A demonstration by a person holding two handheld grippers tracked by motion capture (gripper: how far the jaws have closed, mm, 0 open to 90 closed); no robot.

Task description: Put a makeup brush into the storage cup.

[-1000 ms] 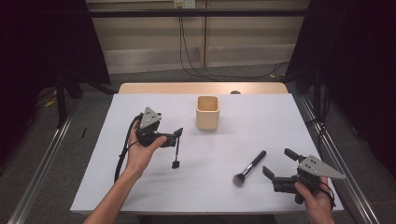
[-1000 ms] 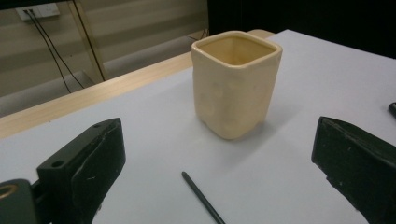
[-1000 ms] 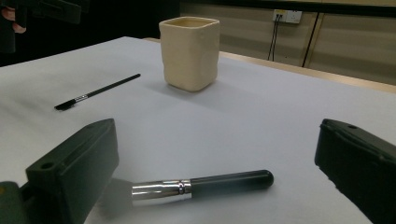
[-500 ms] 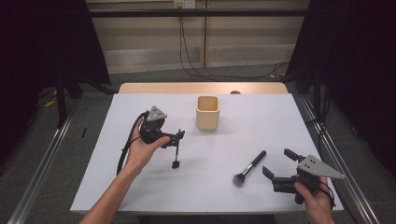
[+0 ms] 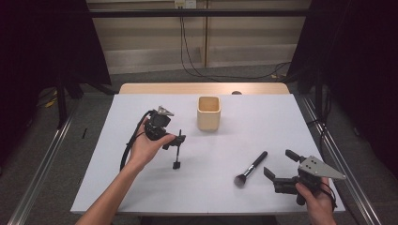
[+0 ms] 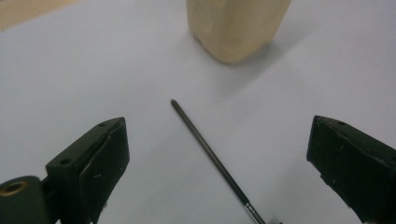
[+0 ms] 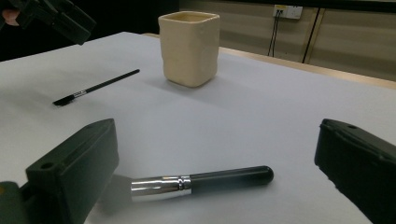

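A thin black brush lies on the white table, its small head toward me. My left gripper hovers over its far end, tilted down and open; in the left gripper view the brush's handle runs between the wide jaws with nothing gripped. A thicker makeup brush with a silver ferrule lies to the right. My right gripper rests just right of it, open, and the makeup brush lies low between its jaws. A cream square cup stands upright behind both.
The cup stands just beyond the thin brush's tip. In the right gripper view the cup, the thin brush and the left gripper lie farther off. A wooden strip edges the table's far side.
My left gripper has shifted a little to the right and tipped down over the thin brush. The right gripper and both brushes have stayed put.
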